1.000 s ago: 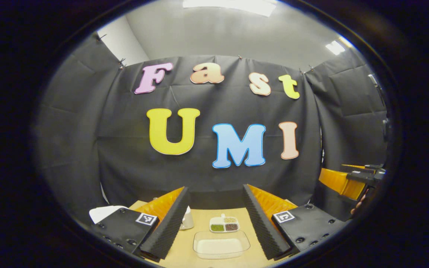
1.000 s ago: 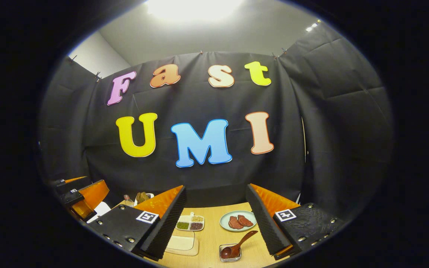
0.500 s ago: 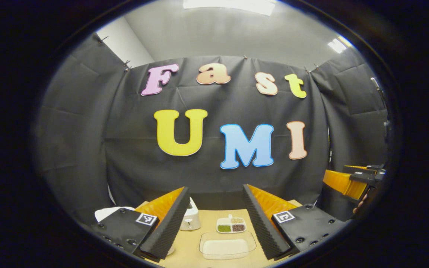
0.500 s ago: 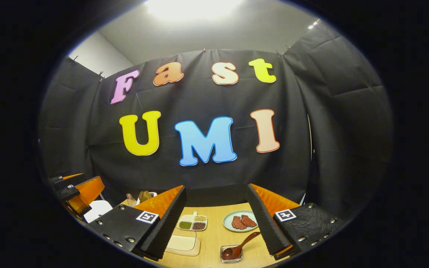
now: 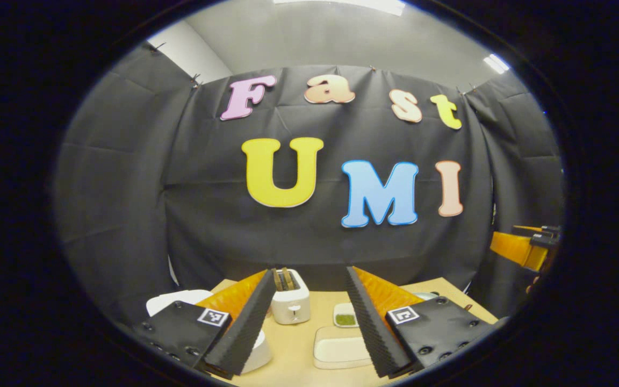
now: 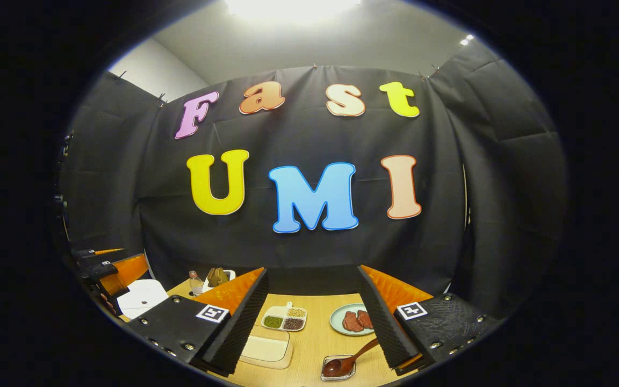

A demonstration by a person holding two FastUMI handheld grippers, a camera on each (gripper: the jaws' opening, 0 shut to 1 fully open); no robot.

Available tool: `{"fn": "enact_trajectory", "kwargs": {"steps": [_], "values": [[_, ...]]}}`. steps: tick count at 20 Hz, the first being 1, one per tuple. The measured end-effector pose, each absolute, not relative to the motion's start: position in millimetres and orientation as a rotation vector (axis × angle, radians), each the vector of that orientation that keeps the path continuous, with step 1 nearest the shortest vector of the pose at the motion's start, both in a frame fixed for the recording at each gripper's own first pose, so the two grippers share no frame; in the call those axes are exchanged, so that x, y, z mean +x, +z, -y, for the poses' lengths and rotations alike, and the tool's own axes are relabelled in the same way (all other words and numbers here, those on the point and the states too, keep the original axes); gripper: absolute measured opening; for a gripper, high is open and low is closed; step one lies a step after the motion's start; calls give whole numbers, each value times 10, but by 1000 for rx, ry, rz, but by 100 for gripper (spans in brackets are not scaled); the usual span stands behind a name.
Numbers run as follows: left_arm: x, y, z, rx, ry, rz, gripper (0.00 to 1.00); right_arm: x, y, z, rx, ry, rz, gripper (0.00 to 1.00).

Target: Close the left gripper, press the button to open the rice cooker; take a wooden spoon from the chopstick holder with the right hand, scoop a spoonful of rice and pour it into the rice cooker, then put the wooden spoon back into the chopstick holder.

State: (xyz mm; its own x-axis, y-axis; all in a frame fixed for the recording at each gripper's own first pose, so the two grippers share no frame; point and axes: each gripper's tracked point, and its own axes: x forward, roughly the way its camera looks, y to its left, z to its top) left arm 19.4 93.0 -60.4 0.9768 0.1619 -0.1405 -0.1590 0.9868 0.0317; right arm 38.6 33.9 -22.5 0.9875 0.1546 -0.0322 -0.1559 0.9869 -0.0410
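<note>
My left gripper (image 5: 308,272) is open and empty above the near edge of the wooden table (image 5: 299,344). A white rice cooker (image 5: 176,301) sits low on the left, mostly hidden behind the left finger. A shallow tray of white rice (image 5: 339,352) lies between the fingers. My right gripper (image 6: 312,270) is also open and empty. Below it a wooden spoon (image 6: 350,359) rests in a small glass dish. The rice tray (image 6: 266,347) and rice cooker (image 6: 140,295) sit to its left.
A white toaster (image 5: 290,304) with brown pieces in its slots stands behind the rice tray, beside a small bottle (image 6: 195,281). A sectioned dish of beans (image 6: 286,319) and a plate of meat (image 6: 353,319) lie mid-table. The other gripper (image 5: 524,250) hangs at far right.
The left gripper view has swung left and tipped down, bringing the toaster and more of the rice cooker into sight. The right gripper view has drifted slightly left. Both grippers stay open.
</note>
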Motion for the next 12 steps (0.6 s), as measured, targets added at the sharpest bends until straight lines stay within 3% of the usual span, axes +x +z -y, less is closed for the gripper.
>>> {"fn": "enact_trajectory", "kwargs": {"steps": [4,7,12], "values": [[154,-1047,-1389,-11,220,-290,11,452,-281,-463,-54,197,-32,98],[33,-1343,-1859,-58,293,-382,8,484,-373,-545,-46,220,-59,94],[-89,-2116,-2545,-283,366,-578,8,558,-477,-516,-51,215,-83,98]]}}
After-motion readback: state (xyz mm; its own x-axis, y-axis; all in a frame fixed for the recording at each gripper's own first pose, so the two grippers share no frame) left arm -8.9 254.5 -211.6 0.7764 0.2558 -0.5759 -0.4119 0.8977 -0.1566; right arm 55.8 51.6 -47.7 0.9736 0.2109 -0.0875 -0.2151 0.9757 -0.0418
